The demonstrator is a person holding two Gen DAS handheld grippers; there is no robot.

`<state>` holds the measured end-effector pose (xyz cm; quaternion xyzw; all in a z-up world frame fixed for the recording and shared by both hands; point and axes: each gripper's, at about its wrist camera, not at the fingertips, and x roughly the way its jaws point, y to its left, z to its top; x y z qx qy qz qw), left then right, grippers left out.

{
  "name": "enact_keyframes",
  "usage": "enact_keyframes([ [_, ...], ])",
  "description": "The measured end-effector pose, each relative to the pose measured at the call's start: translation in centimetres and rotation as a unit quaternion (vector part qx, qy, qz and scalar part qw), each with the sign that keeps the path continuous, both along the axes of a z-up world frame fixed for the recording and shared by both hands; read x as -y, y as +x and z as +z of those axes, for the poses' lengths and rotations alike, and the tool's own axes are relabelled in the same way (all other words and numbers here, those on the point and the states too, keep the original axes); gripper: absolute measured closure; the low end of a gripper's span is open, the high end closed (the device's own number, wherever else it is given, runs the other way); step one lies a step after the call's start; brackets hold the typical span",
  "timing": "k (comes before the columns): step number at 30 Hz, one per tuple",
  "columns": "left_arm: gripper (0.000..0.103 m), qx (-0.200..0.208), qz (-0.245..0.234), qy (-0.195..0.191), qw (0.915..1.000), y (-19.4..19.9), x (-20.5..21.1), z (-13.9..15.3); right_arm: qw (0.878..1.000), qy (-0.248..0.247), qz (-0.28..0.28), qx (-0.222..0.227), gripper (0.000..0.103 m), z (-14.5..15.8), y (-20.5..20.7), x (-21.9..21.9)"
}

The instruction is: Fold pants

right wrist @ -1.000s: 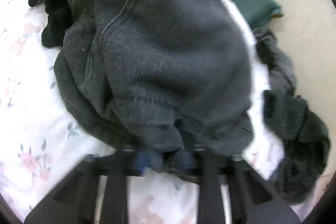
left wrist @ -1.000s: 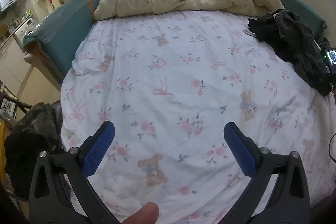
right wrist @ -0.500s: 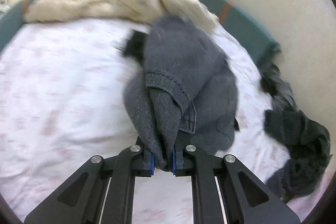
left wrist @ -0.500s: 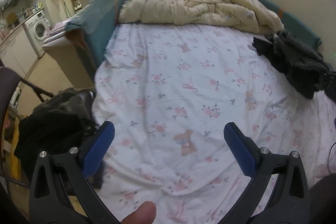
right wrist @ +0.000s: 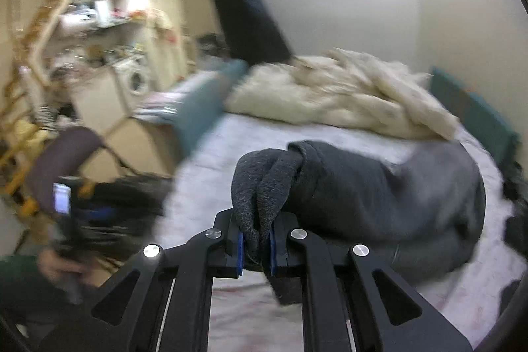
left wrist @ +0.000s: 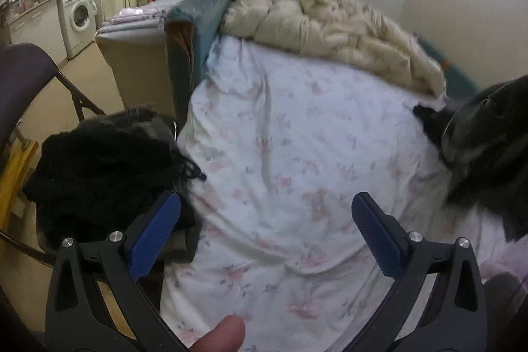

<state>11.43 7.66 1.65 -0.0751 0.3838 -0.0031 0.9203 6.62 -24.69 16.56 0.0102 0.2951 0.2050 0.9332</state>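
My right gripper (right wrist: 255, 248) is shut on a bunched edge of dark grey fleece pants (right wrist: 379, 190). The pants trail away to the right across the floral bed sheet (right wrist: 211, 174), lifted at the gripped end. In the left wrist view the same pants (left wrist: 488, 147) show as a dark mass at the right edge of the bed. My left gripper (left wrist: 265, 235) is open and empty, held above the near left part of the sheet (left wrist: 297, 154).
A cream duvet (left wrist: 330, 28) lies bunched at the head of the bed. A heap of dark clothes (left wrist: 99, 174) sits on a folding chair (left wrist: 19, 78) left of the bed. More dark clothing (right wrist: 518, 220) lies at the bed's right edge. A teal bed frame (left wrist: 194, 32) borders the left side.
My right gripper has pulled the pants up and away from the pile towards the bed's middle, the view swinging left. My left gripper has drawn back and turned left, staying open.
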Motion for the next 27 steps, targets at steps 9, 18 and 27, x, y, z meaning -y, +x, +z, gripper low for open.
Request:
enact_keyframes([
  [9, 0.000, 0.053, 0.065, -0.026, 0.9961, -1.3, -5.2, 2.7, 0.986, 0.106, 0.127, -0.014, 0.092, 3.1, -1.3, -10.4],
  [18, 0.000, 0.025, 0.172, -0.046, 0.9837, -0.5, -10.6, 0.3, 0.955, 0.166, 0.183, 0.162, 0.092, 14.2, -1.2, -9.9],
  [27, 0.000, 0.025, 0.147, -0.014, 0.9887, 0.1, -8.2, 0.2, 0.988, 0.123, -0.055, -0.074, 0.091, -2.9, 15.7, 2.2],
])
